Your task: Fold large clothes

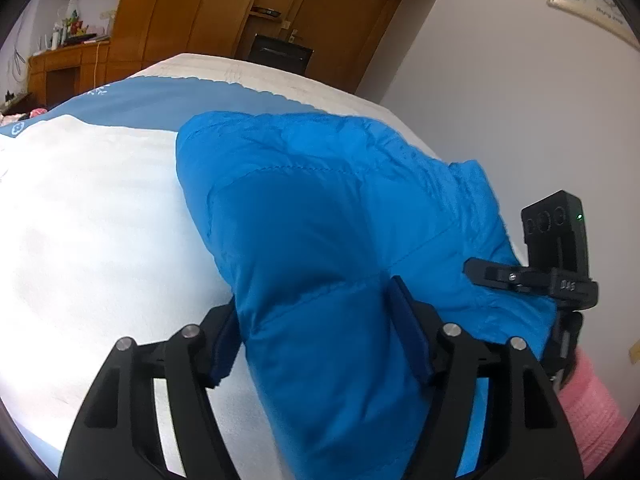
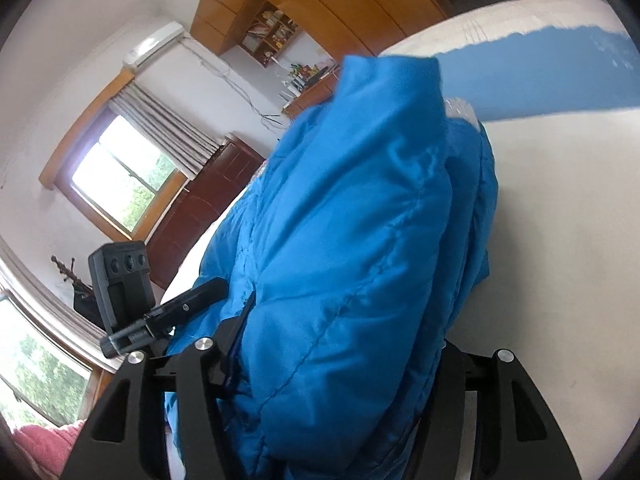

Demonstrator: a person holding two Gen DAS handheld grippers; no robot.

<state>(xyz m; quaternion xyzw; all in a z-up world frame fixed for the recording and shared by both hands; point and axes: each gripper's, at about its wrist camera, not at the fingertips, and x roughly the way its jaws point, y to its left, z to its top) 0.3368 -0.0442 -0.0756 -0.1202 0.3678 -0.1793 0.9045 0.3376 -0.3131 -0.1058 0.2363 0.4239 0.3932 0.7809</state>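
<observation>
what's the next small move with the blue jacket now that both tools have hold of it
Probably carry the held edge forward and lower it onto the rest of the blue jacket to finish the fold. Both the left tool and the right tool are clamped on thick padded fabric, and the bunch stands raised above the white bedspread. Releasing now would likely let it slump unfolded.

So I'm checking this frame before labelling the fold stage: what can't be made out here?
- Left wrist view: the blue padded jacket fills the left tool; its near end is cut off by the bottom edge.
- Right wrist view: the jacket bulges over the right tool, hiding its right finger.
- Both views: sleeves, collar and zip cannot be told apart in the bunched fabric.
- Much of the white bed cover lies hidden behind the jacket.
</observation>
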